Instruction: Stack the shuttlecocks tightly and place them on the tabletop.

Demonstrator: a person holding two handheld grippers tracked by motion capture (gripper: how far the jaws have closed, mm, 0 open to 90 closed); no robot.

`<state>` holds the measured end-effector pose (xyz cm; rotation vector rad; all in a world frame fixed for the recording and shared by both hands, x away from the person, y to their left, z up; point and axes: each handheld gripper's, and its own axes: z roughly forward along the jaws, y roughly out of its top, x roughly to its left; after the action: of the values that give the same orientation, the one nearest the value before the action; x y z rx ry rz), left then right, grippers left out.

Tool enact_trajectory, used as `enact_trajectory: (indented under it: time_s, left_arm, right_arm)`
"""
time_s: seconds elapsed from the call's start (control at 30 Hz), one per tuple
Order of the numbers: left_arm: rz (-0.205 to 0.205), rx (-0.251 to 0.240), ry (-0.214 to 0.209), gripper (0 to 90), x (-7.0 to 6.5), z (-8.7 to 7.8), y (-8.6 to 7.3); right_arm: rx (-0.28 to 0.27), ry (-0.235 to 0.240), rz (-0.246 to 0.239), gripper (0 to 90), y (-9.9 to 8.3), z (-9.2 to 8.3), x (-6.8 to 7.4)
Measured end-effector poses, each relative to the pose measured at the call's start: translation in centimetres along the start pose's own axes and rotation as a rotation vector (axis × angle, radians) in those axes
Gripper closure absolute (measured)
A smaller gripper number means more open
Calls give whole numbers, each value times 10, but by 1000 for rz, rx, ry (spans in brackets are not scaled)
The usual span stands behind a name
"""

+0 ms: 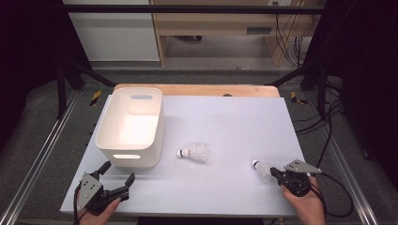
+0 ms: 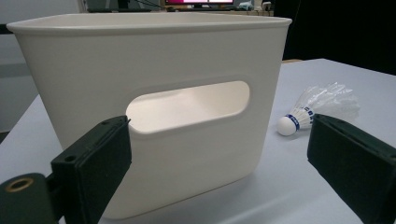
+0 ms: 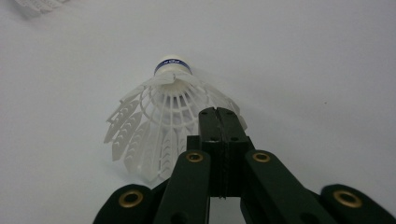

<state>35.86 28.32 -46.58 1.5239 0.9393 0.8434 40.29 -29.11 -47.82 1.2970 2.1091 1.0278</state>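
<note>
My right gripper (image 1: 278,174) pinches the skirt of a shuttlecock (image 1: 261,169) on the pale tabletop (image 1: 234,117); my left gripper (image 1: 117,176) hangs spread, holding nothing, just short of the white bin (image 1: 131,126). A second shuttlecock (image 1: 194,152) lies mid-table. Beyond, grey floor and wooden furniture (image 1: 220,23); the room's sides are too dark to read.

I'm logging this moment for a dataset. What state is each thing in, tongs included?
White bin: upright on the table, open top, nothing seen inside.
Middle shuttlecock: lying on its side, free, cork toward the bin.
Right shuttlecock: skirt pinched by the right tongs.
Left tongs: open, holding nothing, facing the bin's handle slot.
Right tongs: shut on the shuttlecock's skirt.
</note>
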Motion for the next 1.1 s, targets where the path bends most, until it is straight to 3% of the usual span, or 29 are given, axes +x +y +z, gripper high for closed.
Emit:
enact_trajectory:
  time_s: [0.5, 0.63, 0.7, 0.87, 1.1]
  left_arm:
    - [1, 0, 1, 64, 0, 0, 0]
    - [2, 0, 0, 65, 0, 0, 0]
    - [3, 1, -1, 65, 0, 0, 0]
    - [3, 0, -1, 65, 0, 0, 0]
    - [4, 0, -1, 65, -1, 0, 0]
  right_arm:
    - [-18, 33, -11, 883, -3, -17, 14]
    - [-10, 45, -8, 792, -5, -22, 20]
    - [-3, 58, -6, 697, -6, -24, 25]
    - [11, 71, -12, 592, -7, -26, 31]
    - [20, 69, 8, 513, -3, -19, 32]
